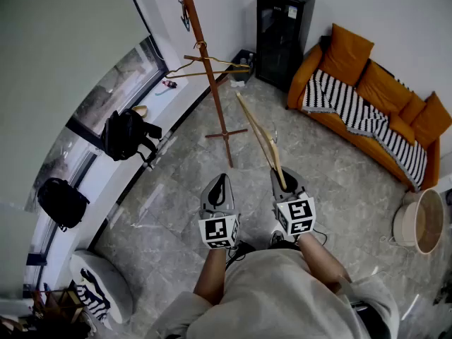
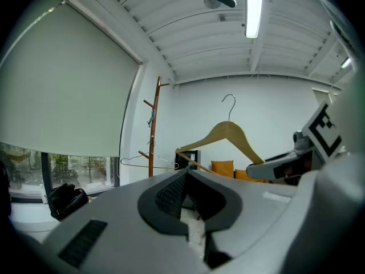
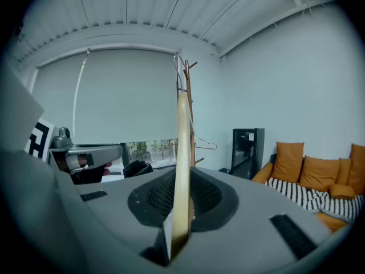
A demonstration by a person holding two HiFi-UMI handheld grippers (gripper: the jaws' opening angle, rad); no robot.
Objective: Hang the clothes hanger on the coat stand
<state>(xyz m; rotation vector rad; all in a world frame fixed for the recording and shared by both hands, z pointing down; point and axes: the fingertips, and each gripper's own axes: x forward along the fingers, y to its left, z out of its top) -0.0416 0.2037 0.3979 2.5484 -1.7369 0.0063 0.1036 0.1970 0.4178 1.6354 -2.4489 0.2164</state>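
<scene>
Floor (image 1: 176,189) lies open between hanger (image 1: 263,141) and coat stand (image 1: 209,69).

Right gripper (image 1: 283,179) held wooden hanger (image 1: 260,136), angled toward coat stand (image 1: 210,73); left gripper (image 1: 219,184) just beside; wire hanger (image 1: 212,63) on stand.

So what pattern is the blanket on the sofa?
The blanket has black-and-white stripes; head view shows best.

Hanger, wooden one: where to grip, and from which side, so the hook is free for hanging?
Grip the hanger at the tip of one arm, coming in from that outer end with pads on the flat faces. The wood is thin and flat there, and the hook is clear for the stand. The right gripper holds it so.
</scene>
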